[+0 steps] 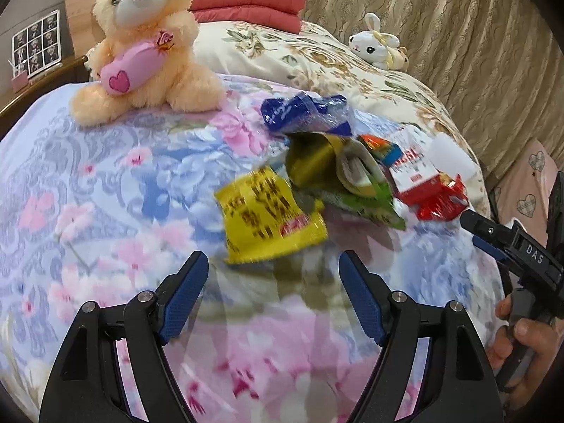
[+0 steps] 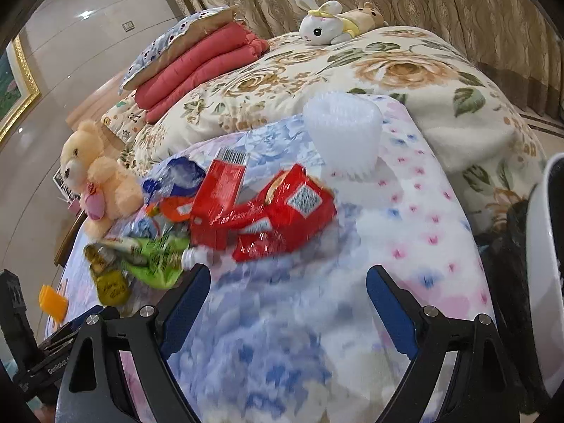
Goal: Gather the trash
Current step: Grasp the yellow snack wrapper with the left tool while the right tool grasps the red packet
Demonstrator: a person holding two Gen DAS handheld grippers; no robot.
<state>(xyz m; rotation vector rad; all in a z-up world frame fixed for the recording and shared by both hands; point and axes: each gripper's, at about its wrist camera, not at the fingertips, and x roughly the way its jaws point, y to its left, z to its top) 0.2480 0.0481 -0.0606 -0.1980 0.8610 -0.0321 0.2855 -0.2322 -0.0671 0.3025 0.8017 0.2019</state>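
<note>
Both our hand-held grippers, left [image 1: 273, 283] and right [image 2: 287, 294], gaped wide and empty, reaching toward wrappers [image 1: 271, 213] heaped at twelve o'clock on the bed [image 1: 105, 176].

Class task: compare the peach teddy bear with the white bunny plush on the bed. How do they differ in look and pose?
The teddy bear is peach and fluffy; the bunny plush is white with a yellow bow. The teddy bear sits upright hugging a pink heart cushion; the bunny plush lies flat on its belly. The teddy bear sits on the blue-pink blanket, the bunny plush on the beige floral quilt. Both are soft toys, not trash.
</note>
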